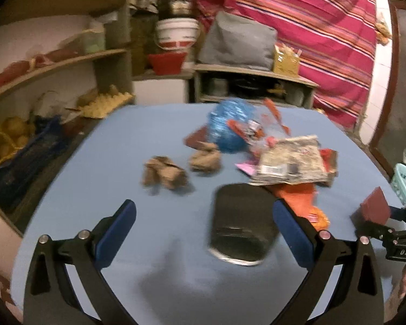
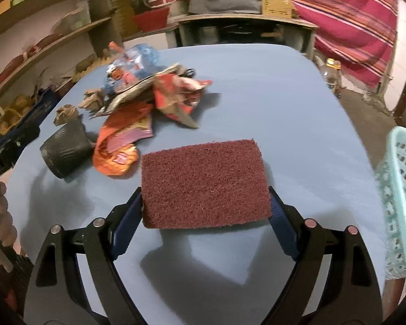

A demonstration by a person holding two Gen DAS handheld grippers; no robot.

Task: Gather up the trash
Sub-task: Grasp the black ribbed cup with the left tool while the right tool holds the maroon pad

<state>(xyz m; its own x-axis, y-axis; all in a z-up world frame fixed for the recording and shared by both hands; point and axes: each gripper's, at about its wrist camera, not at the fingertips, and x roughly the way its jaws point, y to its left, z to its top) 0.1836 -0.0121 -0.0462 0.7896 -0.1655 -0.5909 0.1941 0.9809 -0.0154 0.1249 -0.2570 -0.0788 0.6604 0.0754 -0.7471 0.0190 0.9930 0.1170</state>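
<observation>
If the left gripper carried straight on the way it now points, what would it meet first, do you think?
Most likely the dark cup lying on its side on the blue table, just right of the open left gripper's centre line; depth is hard to judge.

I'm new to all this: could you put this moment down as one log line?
right tool: shut on maroon scouring pad, off the blue table | left tool: open, empty, near black cup | trash pile: uncollected | basket: at right
</observation>
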